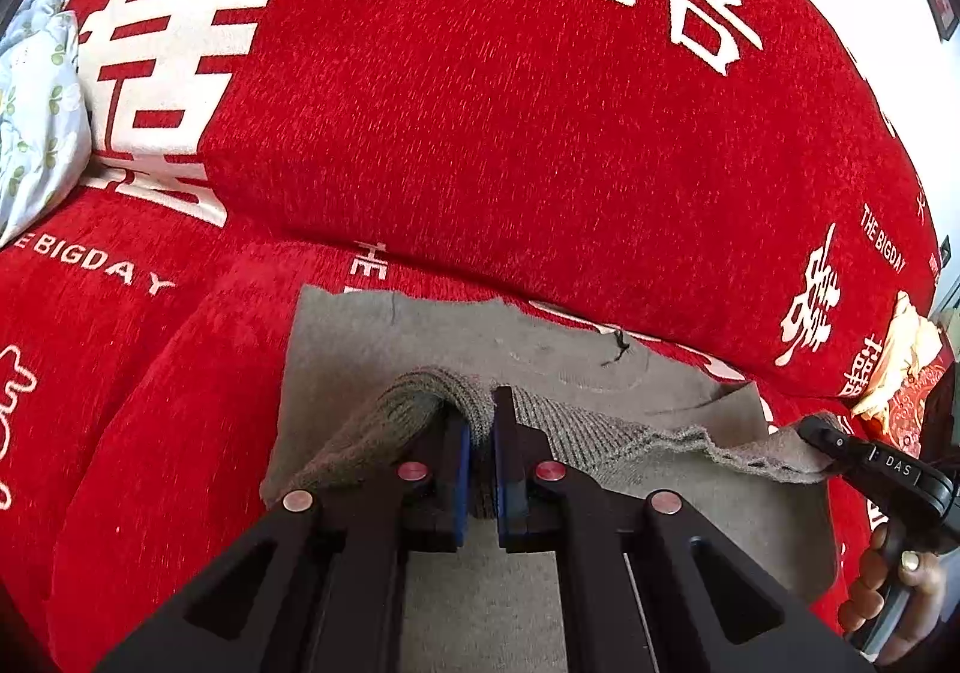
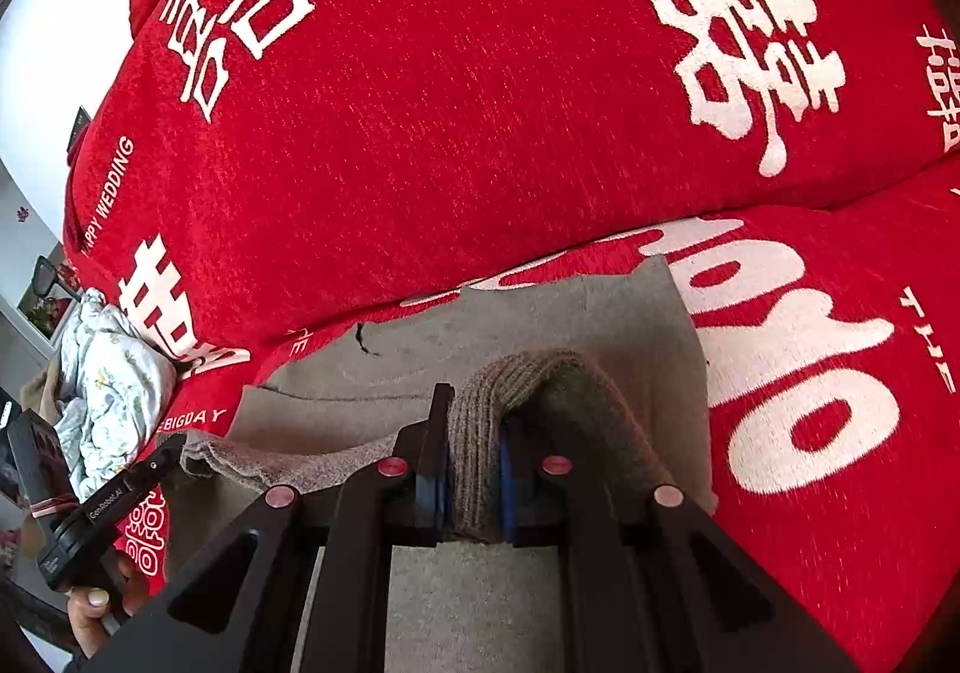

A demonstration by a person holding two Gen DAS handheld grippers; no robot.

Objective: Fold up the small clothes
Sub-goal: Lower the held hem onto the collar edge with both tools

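A small grey-brown knitted garment (image 1: 372,349) lies on the red bedspread (image 1: 480,121), its near ribbed hem lifted off the flat part. My left gripper (image 1: 480,433) is shut on the left end of that ribbed hem (image 1: 414,403). In the right wrist view my right gripper (image 2: 474,433) is shut on the other end of the hem (image 2: 480,415), over the same garment (image 2: 540,313). The hem hangs slack between the two grippers. Each gripper shows in the other's view: the right one (image 1: 807,427) at the far right, the left one (image 2: 174,445) at the far left.
The red bedspread (image 2: 480,103) with white lettering rises in a big bulge behind the garment. A pale floral quilt (image 1: 36,103) is bunched at the left edge. A red and gold cushion (image 1: 906,373) sits at the right. A hand (image 1: 900,601) holds the right gripper's handle.
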